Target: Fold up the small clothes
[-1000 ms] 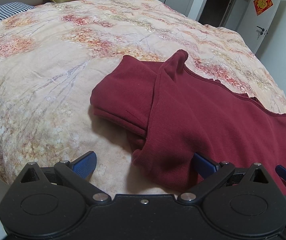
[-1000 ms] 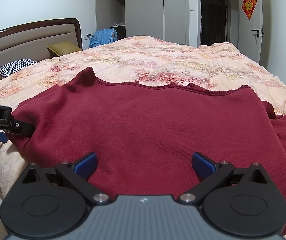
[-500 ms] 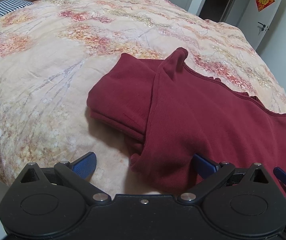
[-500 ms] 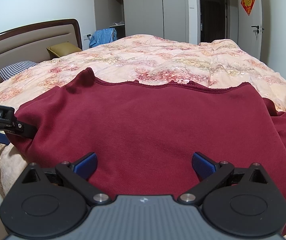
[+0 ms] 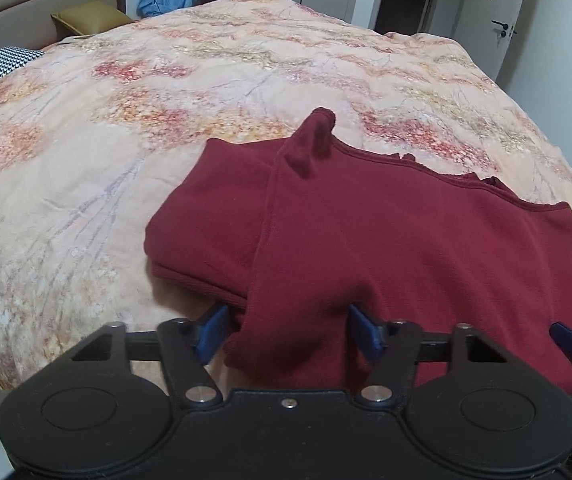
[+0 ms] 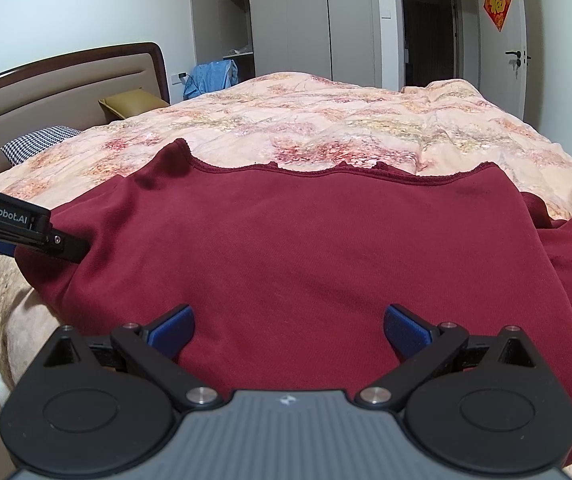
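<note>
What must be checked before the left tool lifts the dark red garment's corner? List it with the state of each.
1. Dark red garment lies spread on the bed: ok.
2. Garment corner sits between the left tool fingers: ok.
3. Left tool fully clamped: not ok, its jaws are closing, pads not clearly pressing.
4. Right tool ready at the near hem: ok, open with cloth between its fingers.
5. Sleeve at the left edge tucked under the body: ok.
6. Layers caught by the left tool: cannot tell.
</note>
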